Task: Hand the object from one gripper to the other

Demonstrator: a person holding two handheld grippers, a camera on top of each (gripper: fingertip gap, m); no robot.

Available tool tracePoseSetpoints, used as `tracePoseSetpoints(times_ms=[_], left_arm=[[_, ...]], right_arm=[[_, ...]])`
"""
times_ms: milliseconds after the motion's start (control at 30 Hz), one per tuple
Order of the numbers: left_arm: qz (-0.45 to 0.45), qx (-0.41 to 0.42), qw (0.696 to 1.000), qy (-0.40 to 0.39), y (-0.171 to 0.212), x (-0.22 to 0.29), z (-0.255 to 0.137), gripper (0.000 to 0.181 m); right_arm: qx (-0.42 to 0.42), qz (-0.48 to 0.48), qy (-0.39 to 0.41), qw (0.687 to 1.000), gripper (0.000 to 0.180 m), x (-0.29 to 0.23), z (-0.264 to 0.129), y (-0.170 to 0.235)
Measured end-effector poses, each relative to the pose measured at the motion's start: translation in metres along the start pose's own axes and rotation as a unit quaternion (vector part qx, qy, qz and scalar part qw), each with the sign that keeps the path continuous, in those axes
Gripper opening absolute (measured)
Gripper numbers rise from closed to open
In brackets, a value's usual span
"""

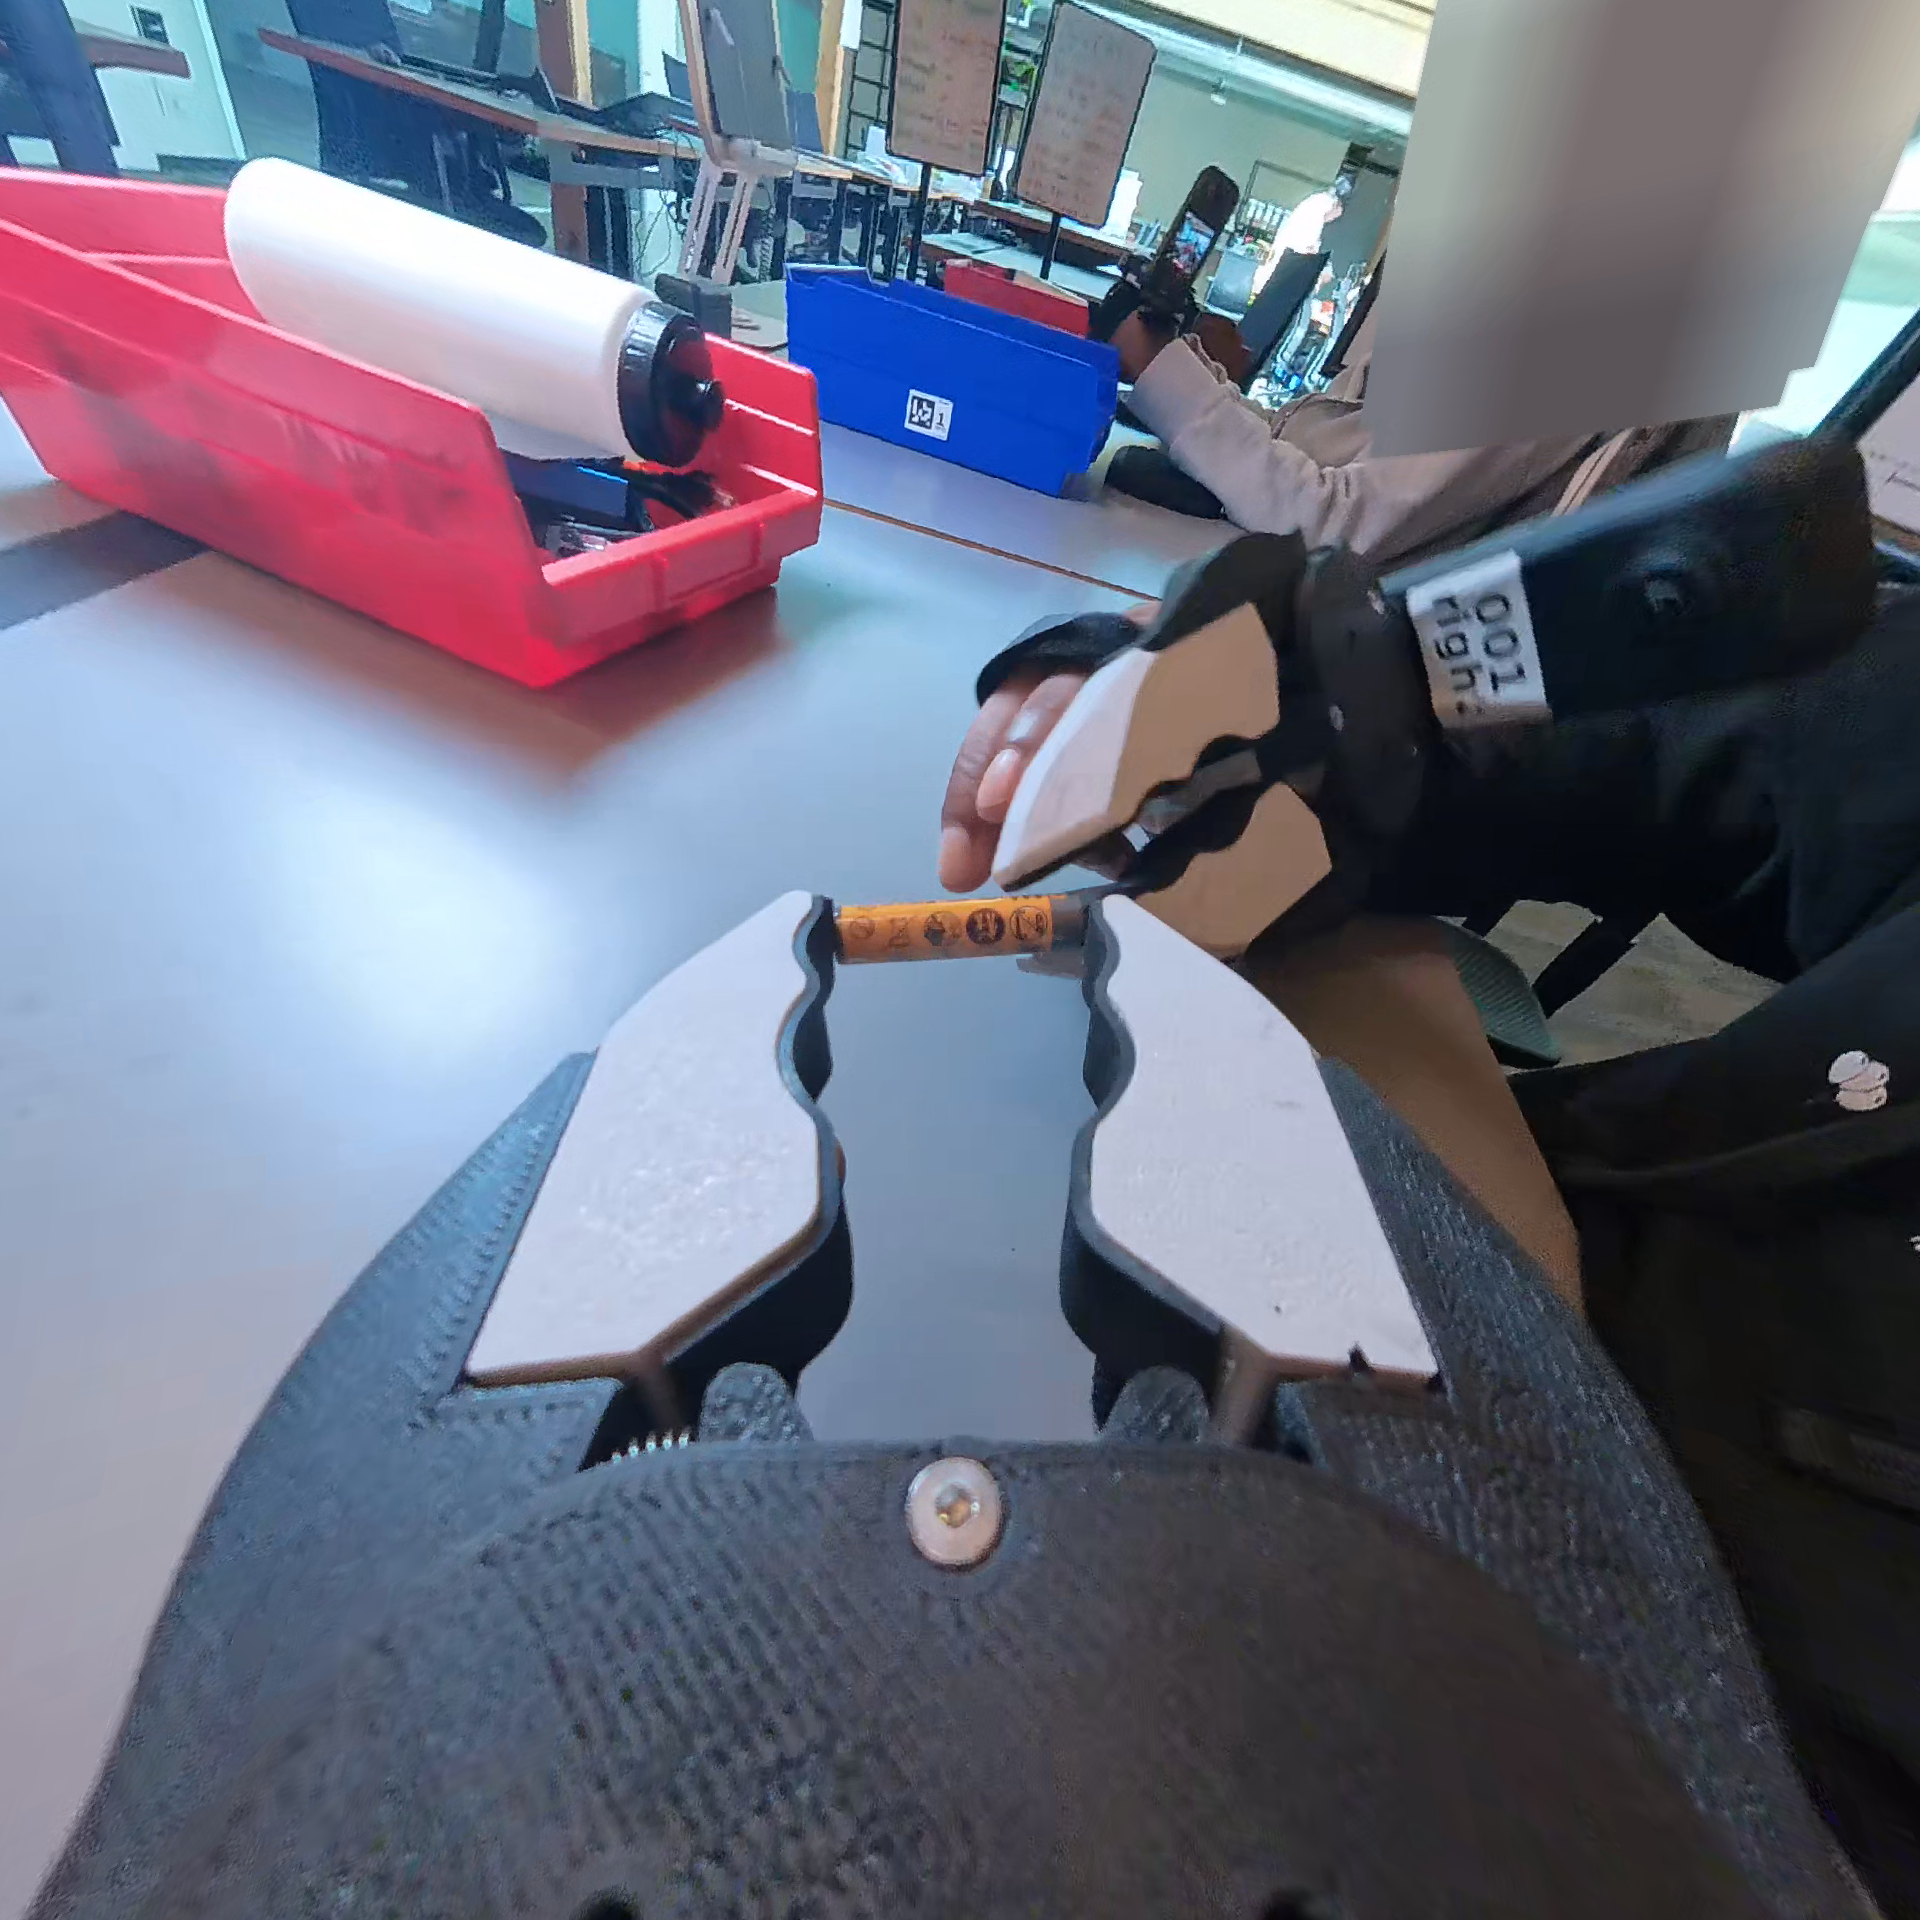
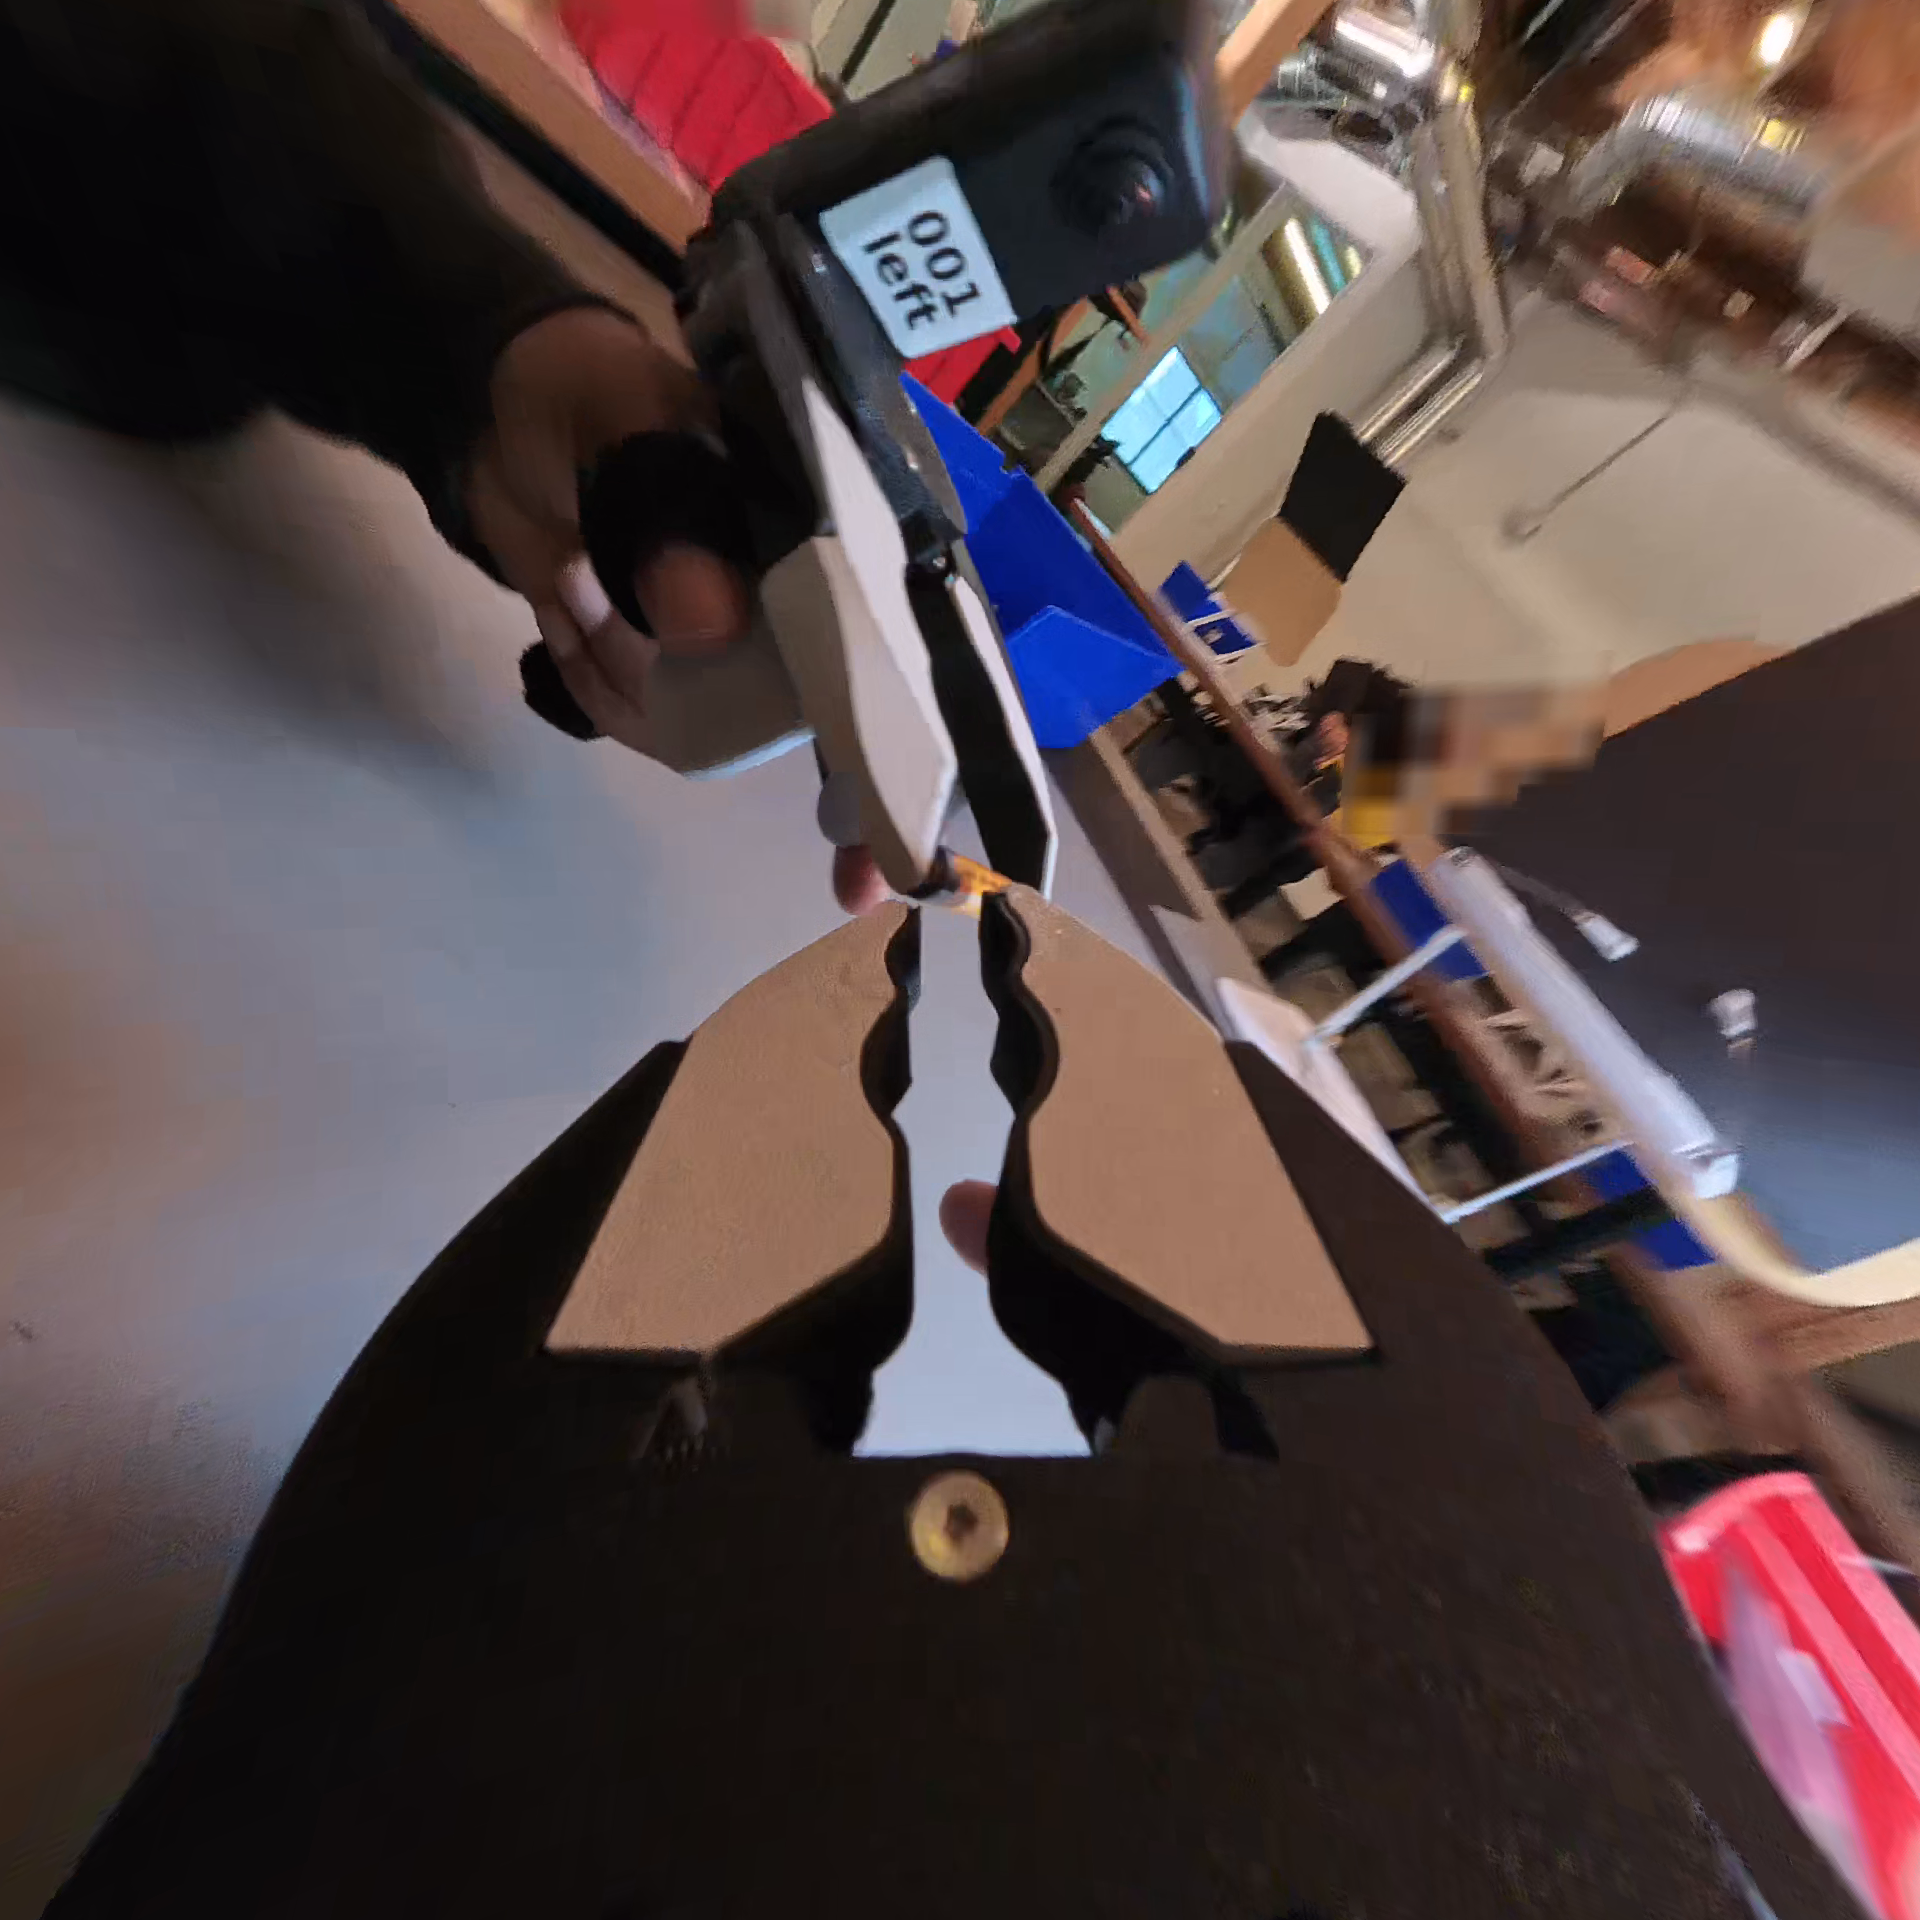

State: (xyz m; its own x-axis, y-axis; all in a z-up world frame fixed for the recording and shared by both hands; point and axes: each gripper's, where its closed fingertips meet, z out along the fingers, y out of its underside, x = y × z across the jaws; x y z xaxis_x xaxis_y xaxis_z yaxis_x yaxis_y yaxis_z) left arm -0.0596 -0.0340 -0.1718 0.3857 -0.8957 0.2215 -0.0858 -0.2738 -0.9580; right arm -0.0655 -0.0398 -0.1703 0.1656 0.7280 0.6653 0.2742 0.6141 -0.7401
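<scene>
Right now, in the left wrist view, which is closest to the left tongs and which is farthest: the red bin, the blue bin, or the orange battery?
1. Orange battery: between the tips of the left tongs.
2. Red bin: ahead, to the left on the table.
3. Blue bin: farther back, behind the red bin's right end.

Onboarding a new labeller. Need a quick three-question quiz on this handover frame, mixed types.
1. True or false: the battery lies on the table.
2. What lies on top of the red bin? A) bottle B) mug C) book
3. Fill in: the bin with the square marker is ___.
Key: 1 false, the left gripper pinches it end to end. 2 A, the white bottle. 3 blue, the blue bin.
</scene>
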Motion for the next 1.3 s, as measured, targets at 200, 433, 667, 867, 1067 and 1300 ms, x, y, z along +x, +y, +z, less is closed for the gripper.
tracePoseSetpoints(times_ms=[200, 433, 667, 867, 1067, 1300], left_arm=[[0.126, 0.001, 0.989, -0.072, -0.009, -0.007, -0.007, 0.046], [0.393, -0.033, 0.905, -0.161, -0.005, 0.003, 0.000, 0.047], [0.460, -0.053, 0.872, -0.160, 0.005, 0.011, 0.006, 0.046], [0.222, 0.017, 0.971, -0.088, -0.012, 0.011, 0.002, 0.049], [-0.059, 0.065, 0.996, 0.013, -0.019, 0.007, 0.000, 0.048], [-0.065, 0.027, 0.997, 0.033, -0.005, 0.011, 0.006, 0.026]], right_arm=[[0.032, 0.258, -0.111, 0.959, 0.030, -0.003, -0.001, 0.001], [0.058, 0.559, -0.211, 0.800, 0.034, -0.003, 0.001, -0.006], [0.034, 0.543, -0.230, 0.807, 0.013, -0.015, 0.003, -0.004], [0.058, 0.455, -0.179, 0.871, 0.012, 0.001, -0.003, -0.005], [0.033, 0.218, -0.057, 0.974, 0.011, 0.012, -0.002, 0.000], [-0.046, -0.059, 0.010, 0.997, 0.011, -0.003, 0.005, 0.011]])
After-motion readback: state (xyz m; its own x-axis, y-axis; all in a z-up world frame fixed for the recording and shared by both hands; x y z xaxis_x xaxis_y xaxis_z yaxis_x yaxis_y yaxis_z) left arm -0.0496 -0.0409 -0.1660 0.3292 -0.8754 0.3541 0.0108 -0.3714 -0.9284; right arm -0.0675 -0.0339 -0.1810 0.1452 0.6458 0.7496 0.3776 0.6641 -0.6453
